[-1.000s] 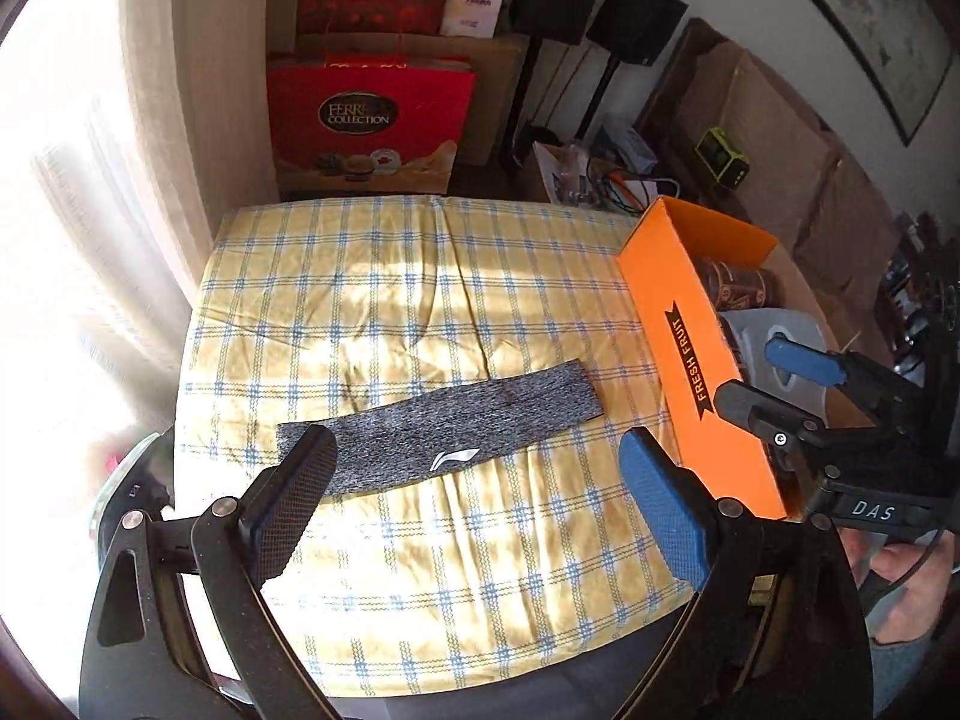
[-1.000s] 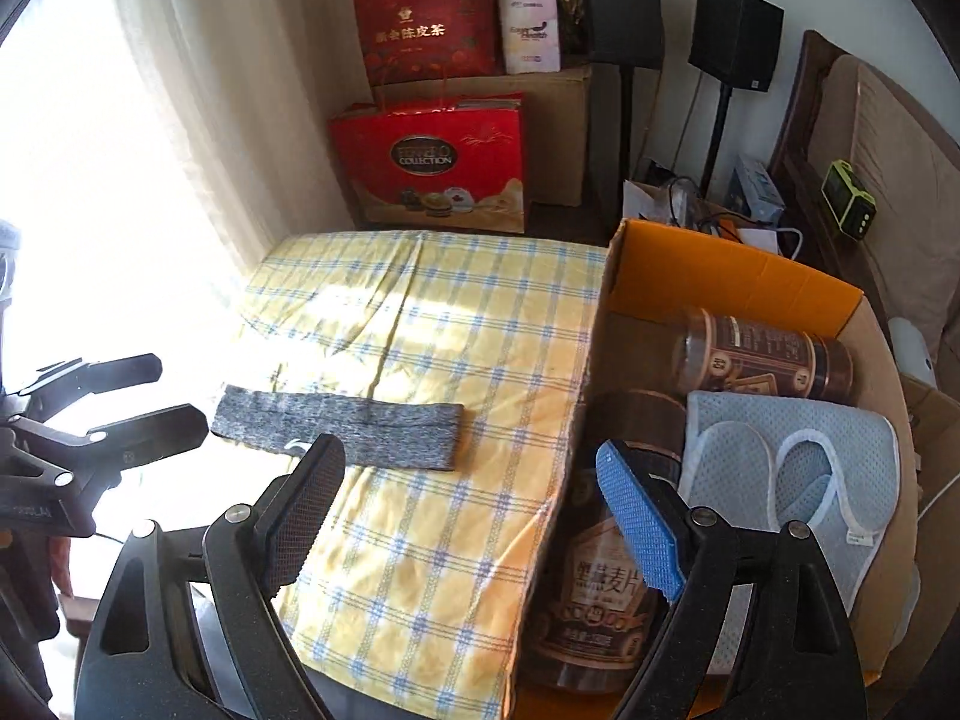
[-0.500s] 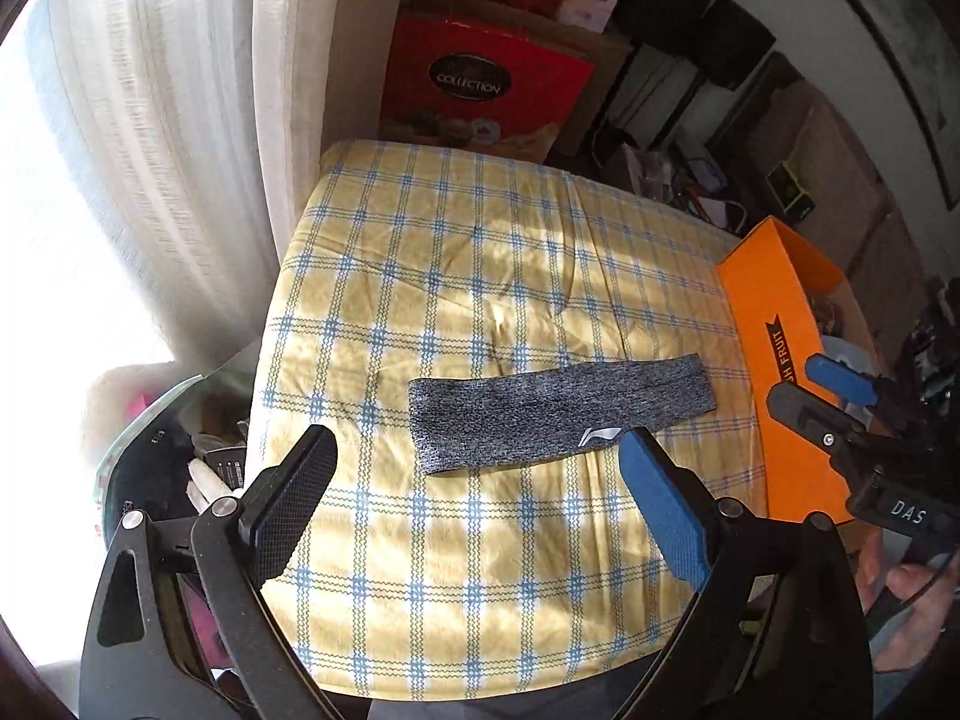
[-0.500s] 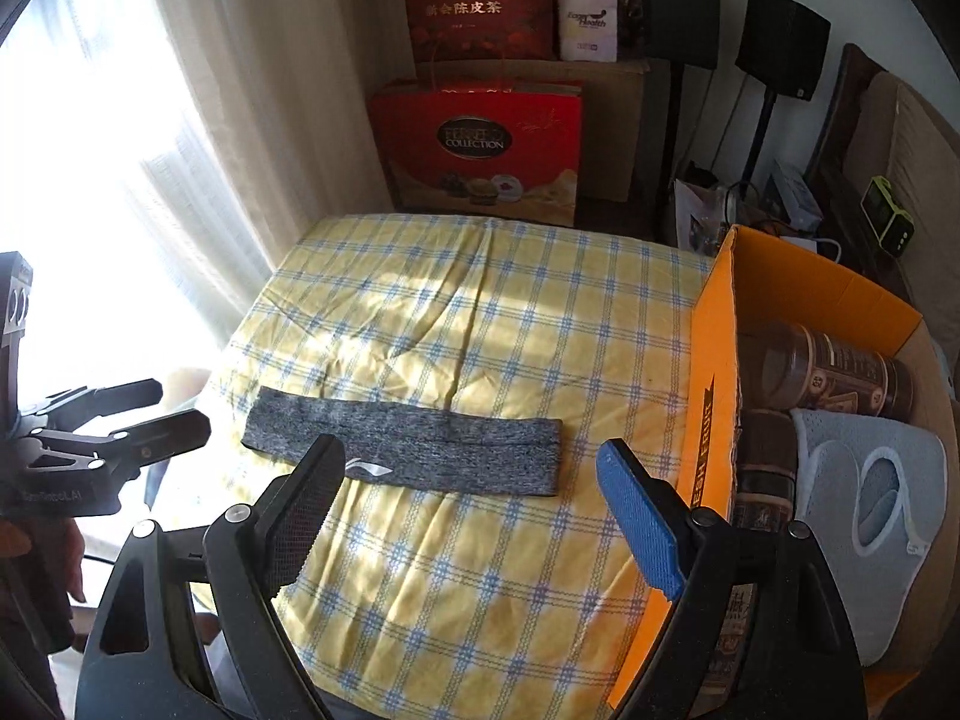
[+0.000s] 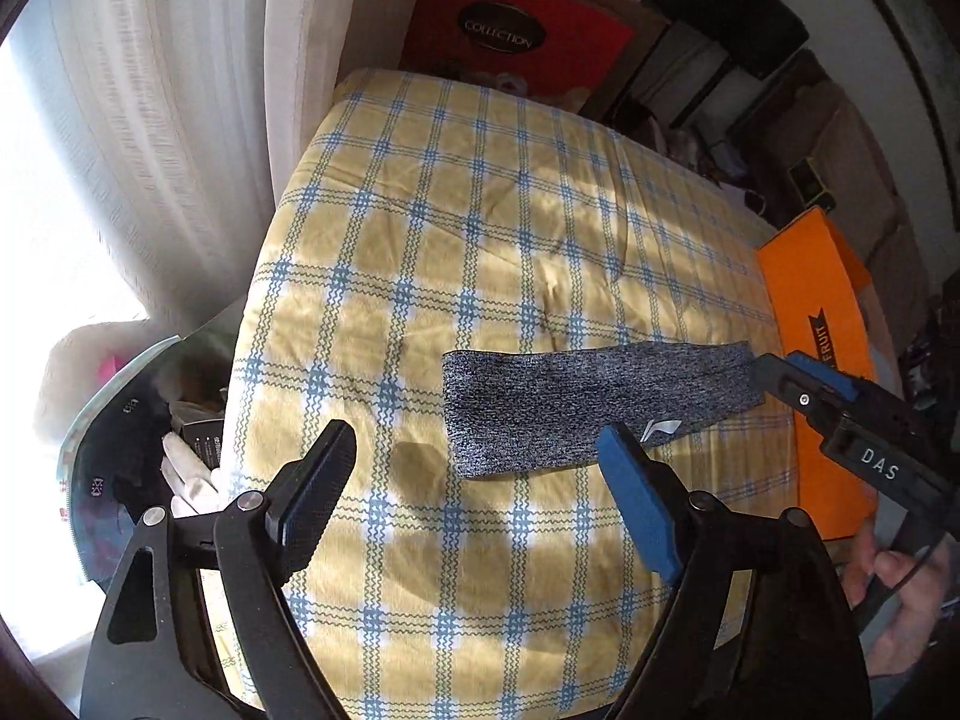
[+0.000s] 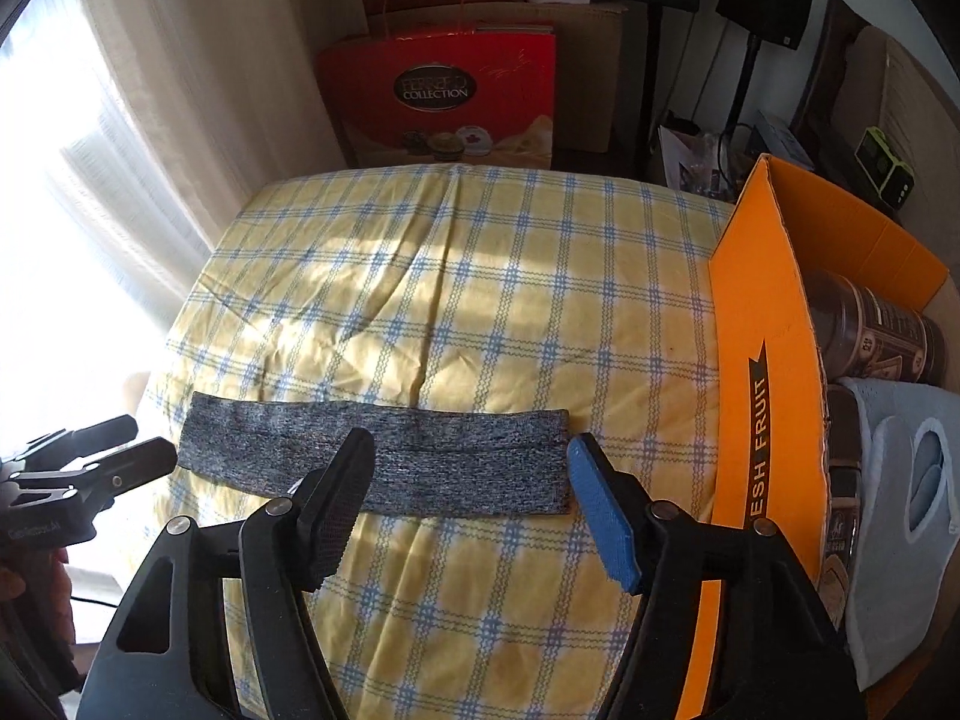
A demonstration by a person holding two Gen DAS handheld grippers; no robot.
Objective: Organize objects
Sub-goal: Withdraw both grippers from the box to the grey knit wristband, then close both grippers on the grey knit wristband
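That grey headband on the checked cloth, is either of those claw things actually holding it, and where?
Nothing is held yet. The grey headband lies flat on the cloth; the right gripper and the left gripper hover over it, jaws closing but empty.

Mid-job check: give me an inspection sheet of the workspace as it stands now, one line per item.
Surface: yellow plaid cloth, wrinkled, sunlit.
Job's things: grey headband lying flat; orange box at the cloth's right edge holds dark jars and a light blue mesh item.
Clutter: nothing seen on the cloth.
Grippers: left gripper and right gripper over the headband's ends, fingers closing, not touching it.
Cables: nothing seen on the surface.
Surroundings: curtain, red gift box.
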